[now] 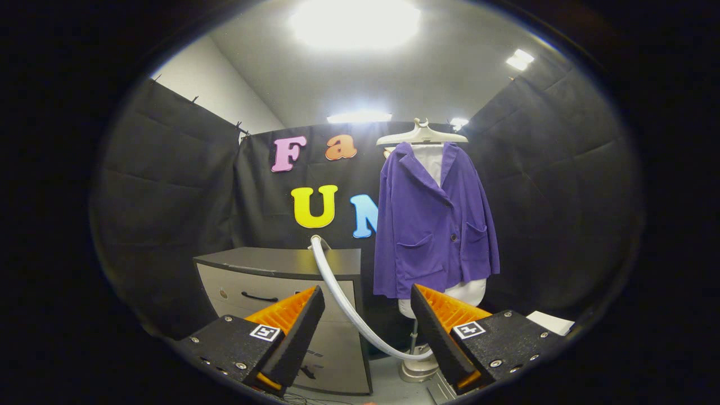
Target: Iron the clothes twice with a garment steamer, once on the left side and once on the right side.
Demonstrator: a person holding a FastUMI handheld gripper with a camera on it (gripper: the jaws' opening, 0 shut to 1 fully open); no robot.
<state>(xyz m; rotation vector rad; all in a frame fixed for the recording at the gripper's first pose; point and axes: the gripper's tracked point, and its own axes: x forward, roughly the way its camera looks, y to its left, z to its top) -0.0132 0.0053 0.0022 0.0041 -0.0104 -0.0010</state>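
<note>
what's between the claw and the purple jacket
In the gripper view, a white hose curves through the open claw gap; nothing else lies before the purple jacket.

Grey cabinet [281, 281] with a dark flat top and a drawer with a dark handle, standing on the pale floor [388, 388] against the booth's black wall, beyond the spread fingers of the gripper [367, 315], which hold nothing. White hose [337, 287] rising over the cabinet's top edge and curving down to the floor. Just beside the cabinet, round white base [419, 368] of a stand resting on the floor, carrying the form that wears the purple jacket [433, 225].
</note>
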